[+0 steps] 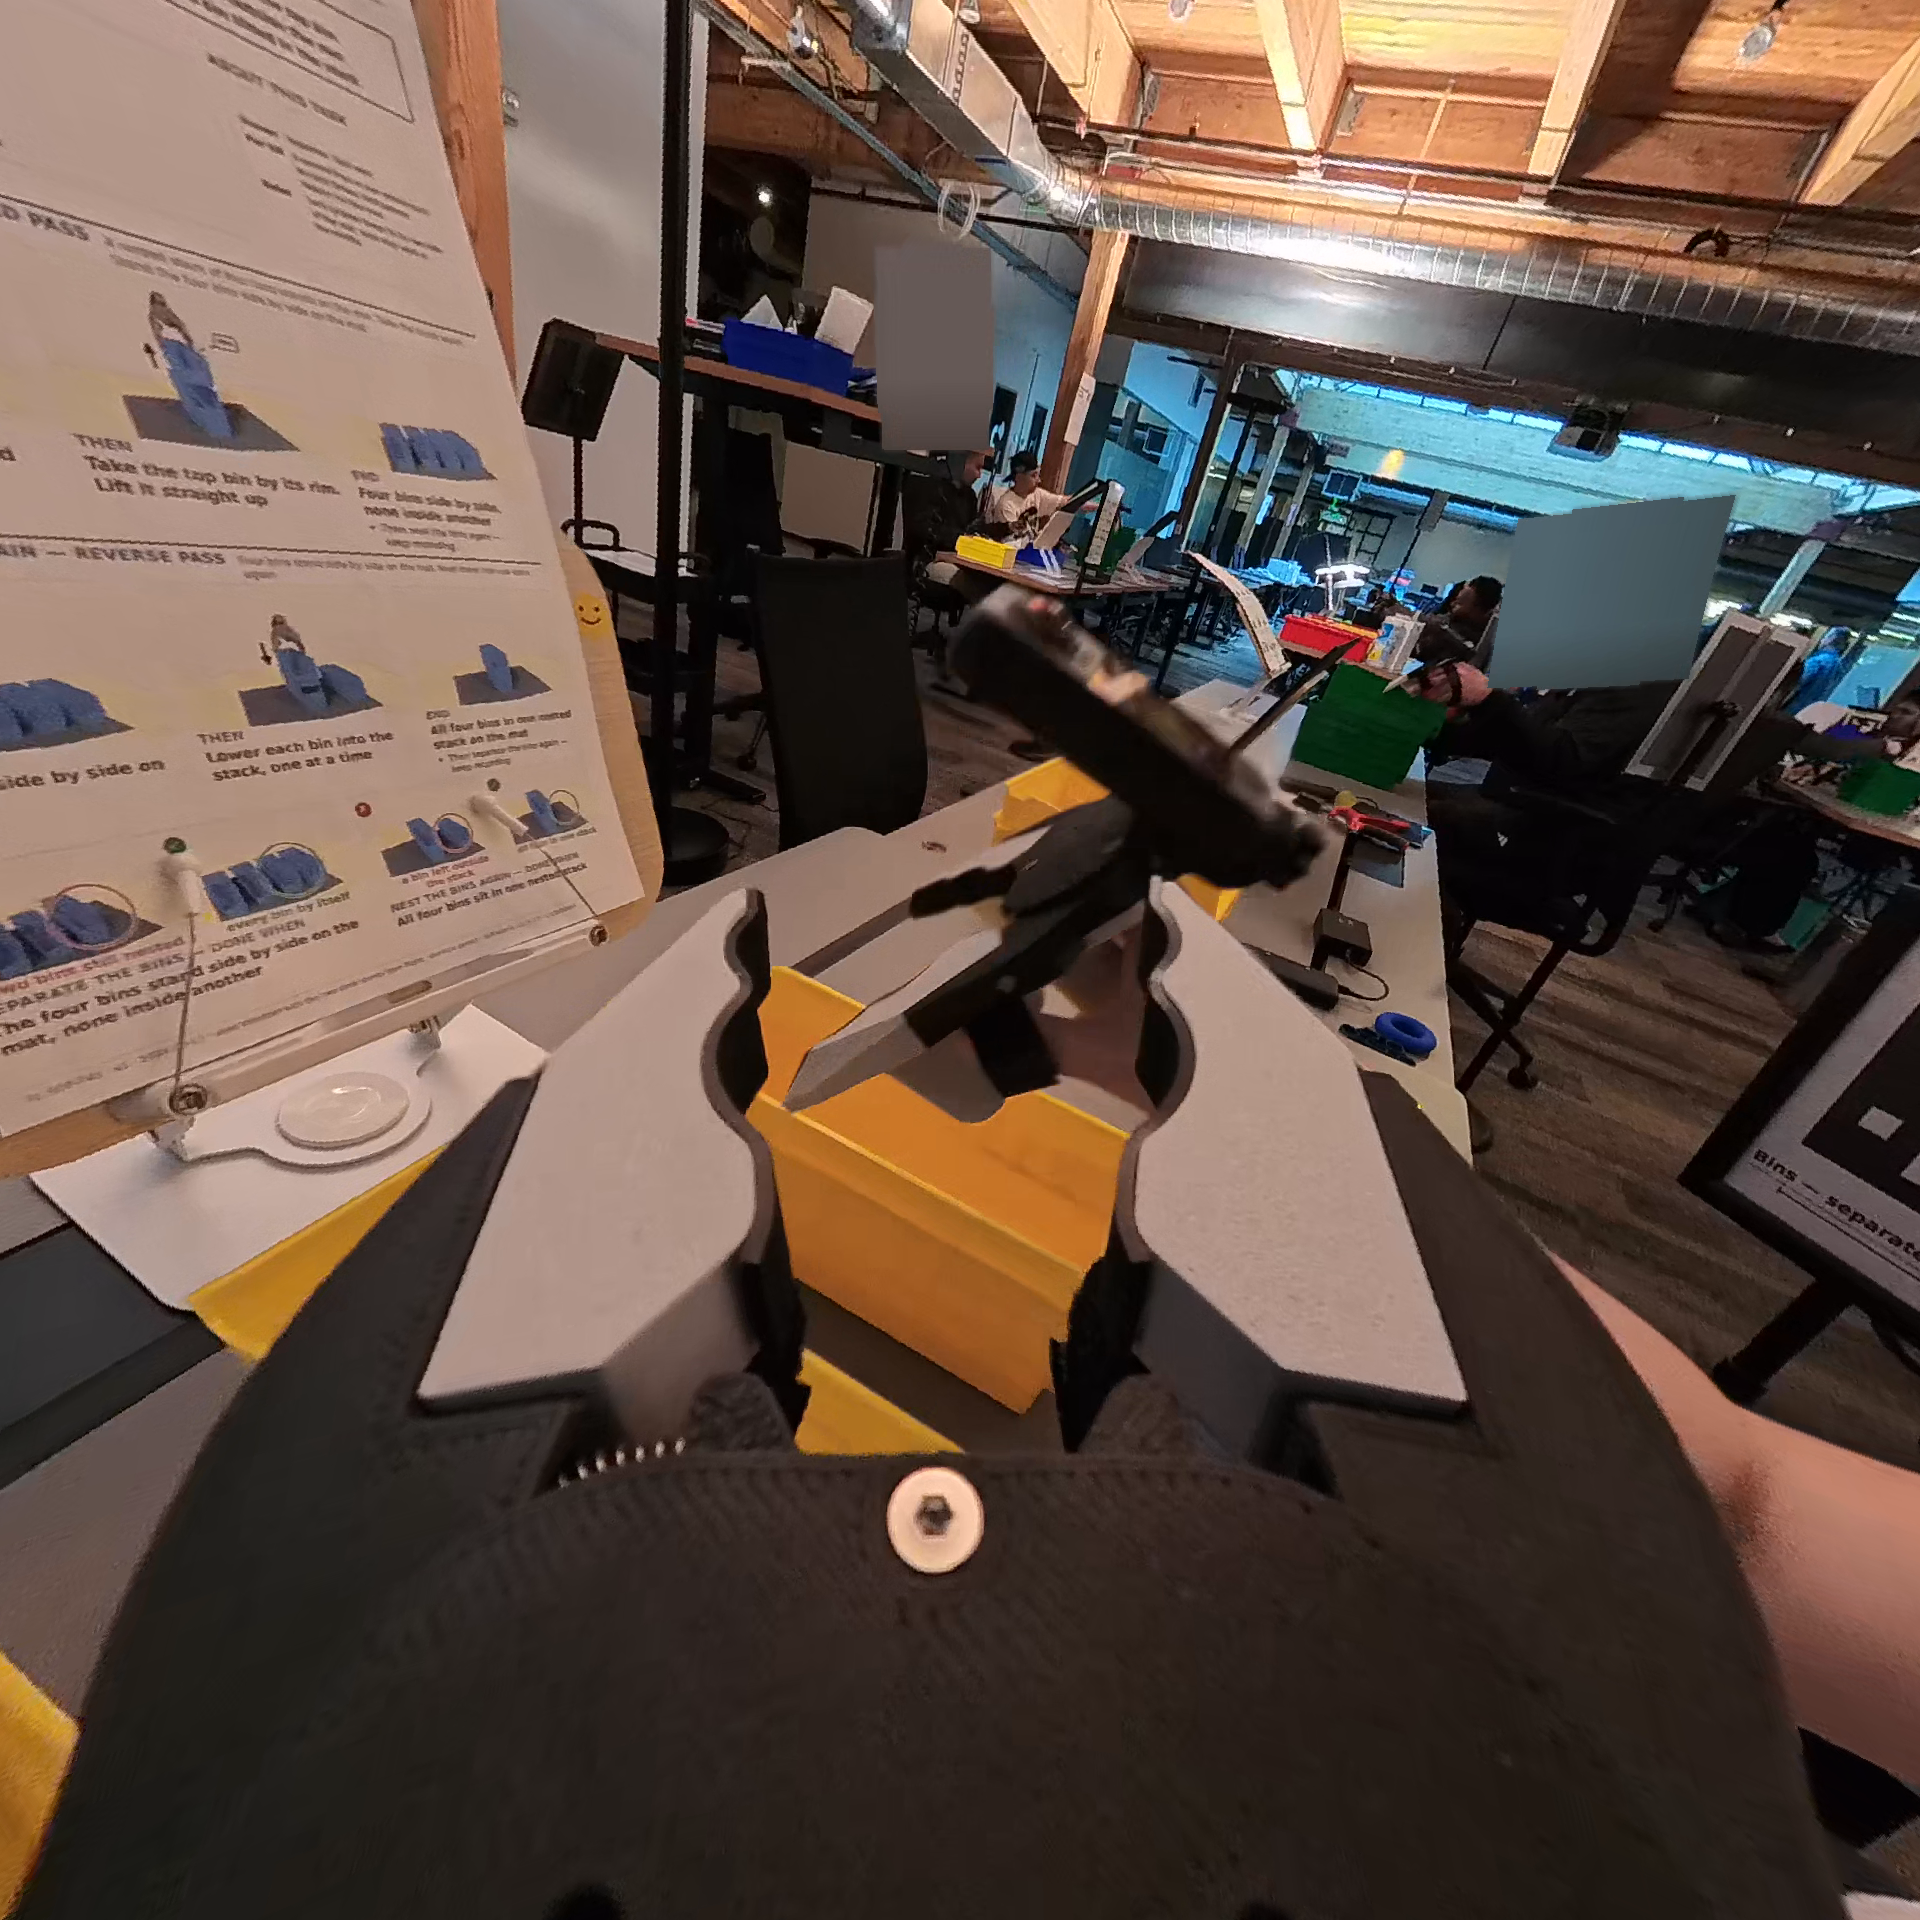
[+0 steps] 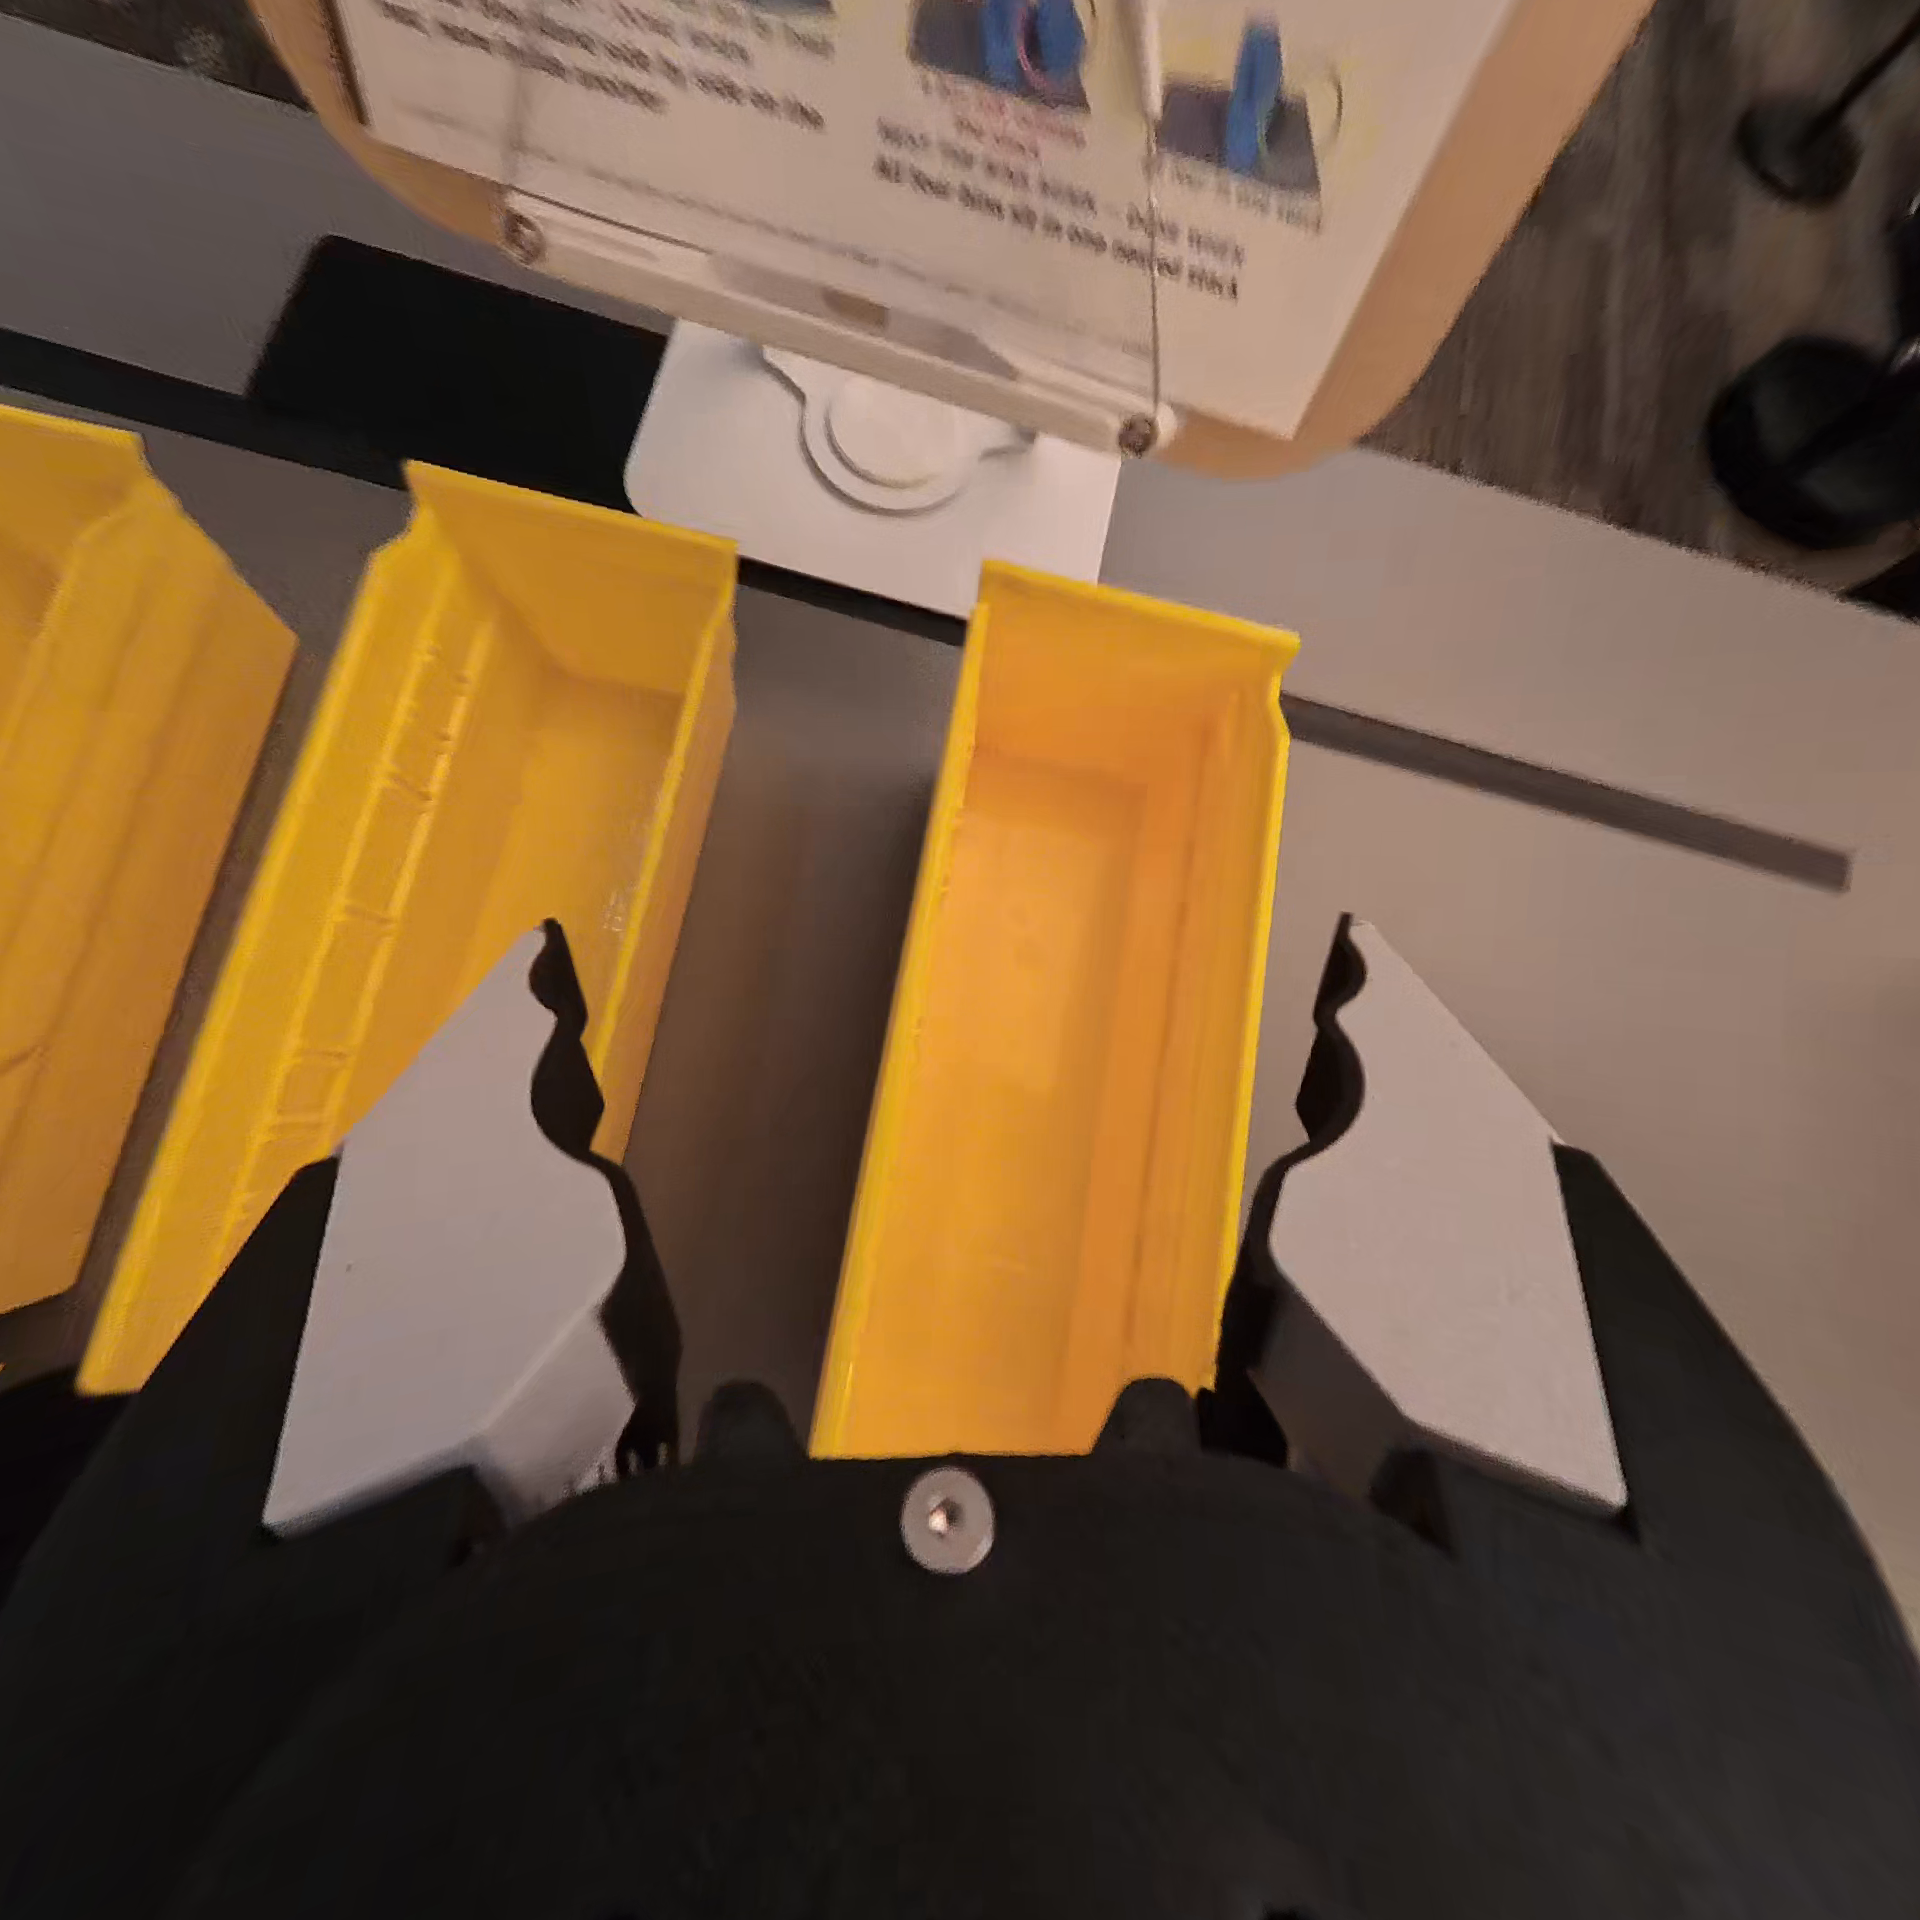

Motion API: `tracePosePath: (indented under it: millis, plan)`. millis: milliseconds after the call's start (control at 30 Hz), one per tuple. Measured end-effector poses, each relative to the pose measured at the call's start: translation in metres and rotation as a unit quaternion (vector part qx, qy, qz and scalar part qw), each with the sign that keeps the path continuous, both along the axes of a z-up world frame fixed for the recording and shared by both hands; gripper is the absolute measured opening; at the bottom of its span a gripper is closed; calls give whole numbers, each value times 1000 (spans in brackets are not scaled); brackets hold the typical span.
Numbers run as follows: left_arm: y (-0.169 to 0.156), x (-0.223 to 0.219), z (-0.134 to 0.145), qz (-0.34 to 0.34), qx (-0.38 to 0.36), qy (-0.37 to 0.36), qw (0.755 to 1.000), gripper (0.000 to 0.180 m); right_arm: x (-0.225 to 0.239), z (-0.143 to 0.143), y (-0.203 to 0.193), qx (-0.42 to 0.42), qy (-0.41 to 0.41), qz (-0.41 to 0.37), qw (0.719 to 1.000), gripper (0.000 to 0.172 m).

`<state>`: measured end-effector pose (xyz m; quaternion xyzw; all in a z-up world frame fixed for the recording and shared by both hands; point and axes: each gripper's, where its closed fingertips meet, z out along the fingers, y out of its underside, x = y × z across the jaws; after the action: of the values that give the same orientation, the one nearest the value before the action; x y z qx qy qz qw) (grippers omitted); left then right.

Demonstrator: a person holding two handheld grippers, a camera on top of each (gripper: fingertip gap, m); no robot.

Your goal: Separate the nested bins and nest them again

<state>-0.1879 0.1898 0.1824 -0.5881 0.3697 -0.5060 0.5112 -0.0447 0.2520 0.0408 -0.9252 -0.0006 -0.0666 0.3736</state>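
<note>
bins: yellow, open-topped | three (image 2: pixel 1081 1039) (image 2: pixel 447 883) (image 2: pixel 94 779) upright, side by side, apart, un-nested

Printed instruction sheet (image 1: pixel 260 571) with headings, captions and small blue-bin pictures sat on a wooden board behind the yellow bins (image 2: pixel 1091 987). Its lower edge also showed, blurred, in the right wrist view. Black-framed sign (image 1: pixel 1829 1174) at far right carried bold print under a black square marker. Sheets on distant tables were too small to read.

Black ribbed gripper bodies, grey angular fingers (image 2: pixel 457 1195) with wavy black pads, silver centre screw (image 2: pixel 945 1522).
</note>
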Motion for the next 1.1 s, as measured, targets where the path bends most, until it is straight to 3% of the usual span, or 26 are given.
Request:
tracePosePath:
  millis: [133,433,667,800,967,1100]
  plan:
    - [3,-5,1,10,-4,-4,1000,72,-15,20,-7,6,-16,15,1000,138]
    - [7,-12,1,21,-7,-5,1000,72,-18,22,-19,9,-9,28,1000,136]
    - [21,-14,-2,69,-18,1,997,75,13,51,-38,53,-16,28,998,135]
    - [6,3,12,76,16,-14,997,77,38,64,-52,79,-23,33,996,134]
    - [-19,31,8,94,68,37,993,84,75,72,-68,112,-36,47,992,134]
    - [-26,46,-8,145,96,100,980,102,115,87,-76,169,-121,43,977,133]
